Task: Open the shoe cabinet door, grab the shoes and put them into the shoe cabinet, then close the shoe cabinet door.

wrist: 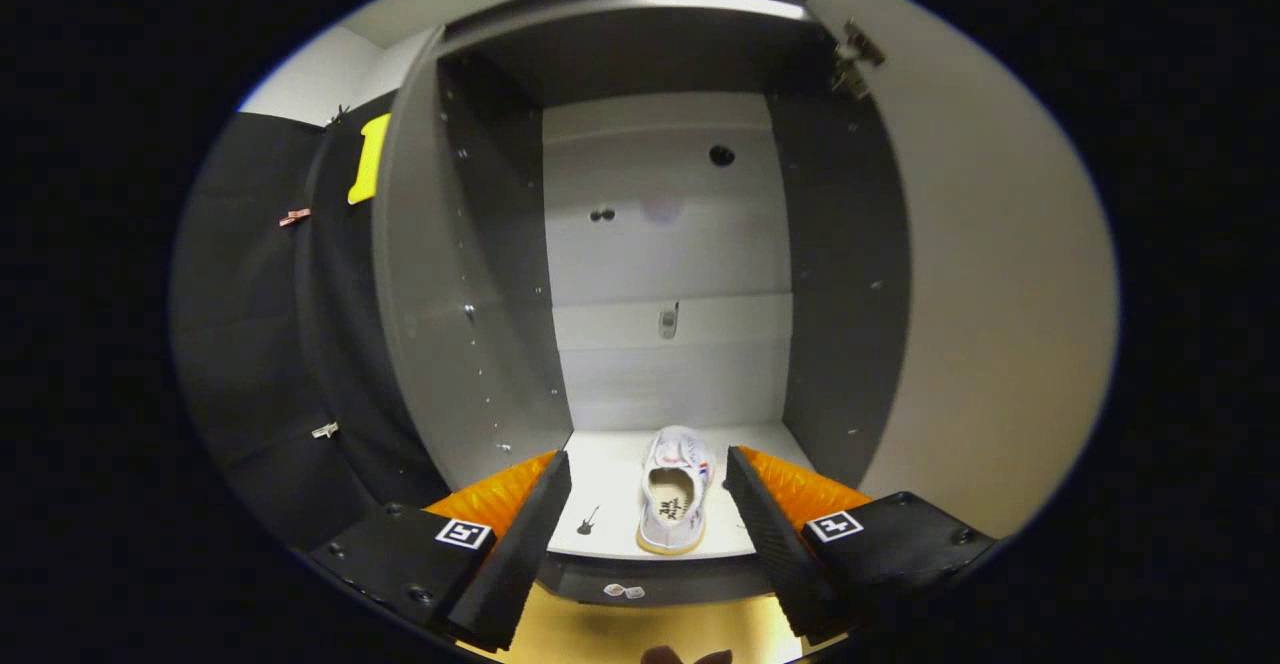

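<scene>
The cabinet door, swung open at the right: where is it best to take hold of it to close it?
Probably the free vertical edge of the cabinet door, approached from the front; it is a flat panel, no handle visible. The gripper is open, the shoe just ahead between its fingers.

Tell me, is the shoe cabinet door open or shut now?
Open. The door is swung aside, showing the cabinet interior with the white shoe on its floor. The gripper jaws stand open.

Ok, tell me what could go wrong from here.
The shoe sits near the front edge of the cabinet floor, its heel about at the lip, so closing the door might catch or nudge it. The gripper is open with the shoe between its fingers, untouched; drawing back carelessly could clip the heel and drag it out.
</scene>
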